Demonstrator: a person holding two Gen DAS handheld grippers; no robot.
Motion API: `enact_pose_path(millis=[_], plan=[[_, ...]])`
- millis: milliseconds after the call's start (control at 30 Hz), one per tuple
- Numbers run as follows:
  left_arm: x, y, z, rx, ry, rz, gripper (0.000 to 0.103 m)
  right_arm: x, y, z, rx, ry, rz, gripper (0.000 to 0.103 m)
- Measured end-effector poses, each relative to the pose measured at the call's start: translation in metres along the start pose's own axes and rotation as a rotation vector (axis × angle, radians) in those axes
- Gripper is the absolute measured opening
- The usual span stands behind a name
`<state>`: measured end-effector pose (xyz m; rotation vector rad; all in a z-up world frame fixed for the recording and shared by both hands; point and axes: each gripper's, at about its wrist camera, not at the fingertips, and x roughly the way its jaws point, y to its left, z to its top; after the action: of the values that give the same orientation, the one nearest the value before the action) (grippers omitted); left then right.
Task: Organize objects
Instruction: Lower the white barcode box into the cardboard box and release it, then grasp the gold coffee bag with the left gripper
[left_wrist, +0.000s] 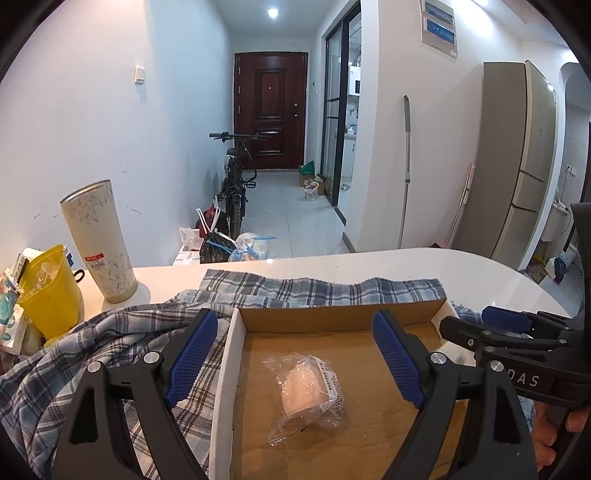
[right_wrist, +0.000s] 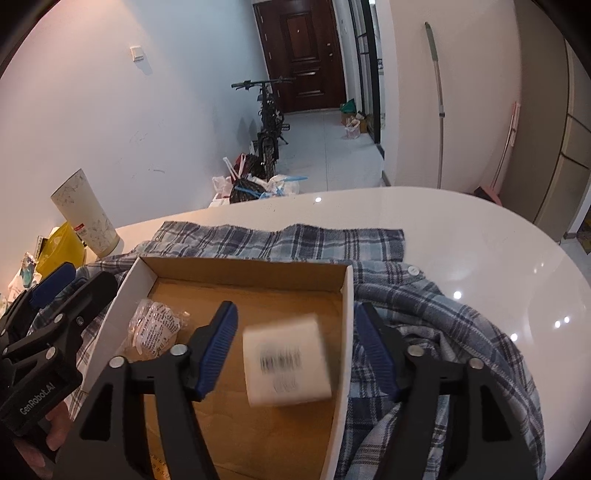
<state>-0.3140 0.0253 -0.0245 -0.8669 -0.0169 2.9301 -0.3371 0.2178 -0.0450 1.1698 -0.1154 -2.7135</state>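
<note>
A shallow cardboard box (left_wrist: 236, 354) (right_wrist: 347, 295) sits on a plaid shirt on the white table. A clear plastic packet (left_wrist: 304, 391) (right_wrist: 153, 326) with a pale item lies on the box floor. My left gripper (left_wrist: 295, 362) is open and empty, just above the packet. My right gripper (right_wrist: 295, 350) is open over the box's right side; a small white box with a barcode (right_wrist: 286, 363) is blurred between its fingers, untouched by either pad. The right gripper also shows in the left wrist view (left_wrist: 498, 325), and the left gripper in the right wrist view (right_wrist: 55, 288).
The plaid shirt (left_wrist: 92, 350) (right_wrist: 424, 306) spreads under and around the box. A tall cream tumbler (left_wrist: 98, 240) (right_wrist: 86, 218) and a yellow cup (left_wrist: 50, 291) stand with clutter at the table's left end. The rounded table edge (right_wrist: 517, 251) curves at right.
</note>
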Motion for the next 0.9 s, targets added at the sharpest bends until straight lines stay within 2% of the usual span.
enact_pose_path(millis=[167,400,500,567,667,767,900], plan=[[-0.031,-0.001,0.016,0.003,-0.073,0.005,0.088,-0.029,-0.001,0.012,0.019,-0.055,0.012,0.068],[-0.089,0.003,0.032,-0.011,-0.142,-0.023,0.088,-0.088,0.011,0.021,-0.030,-0.154,0.011,0.070],[-0.112,0.002,0.029,-0.006,-0.123,-0.075,0.088,-0.116,0.020,0.016,-0.089,-0.210,-0.037,0.071],[-0.126,0.000,0.023,-0.002,-0.118,-0.097,0.088,-0.138,0.025,0.009,-0.120,-0.250,-0.029,0.077],[-0.151,-0.004,0.011,0.015,-0.123,-0.078,0.088,-0.164,0.024,-0.003,-0.114,-0.293,0.013,0.087],[-0.168,-0.004,-0.002,0.006,-0.119,-0.052,0.088,-0.183,0.021,-0.017,-0.098,-0.313,0.048,0.091],[-0.179,-0.004,-0.021,-0.011,-0.078,-0.070,0.088,-0.190,0.020,-0.036,-0.113,-0.293,0.063,0.094]])
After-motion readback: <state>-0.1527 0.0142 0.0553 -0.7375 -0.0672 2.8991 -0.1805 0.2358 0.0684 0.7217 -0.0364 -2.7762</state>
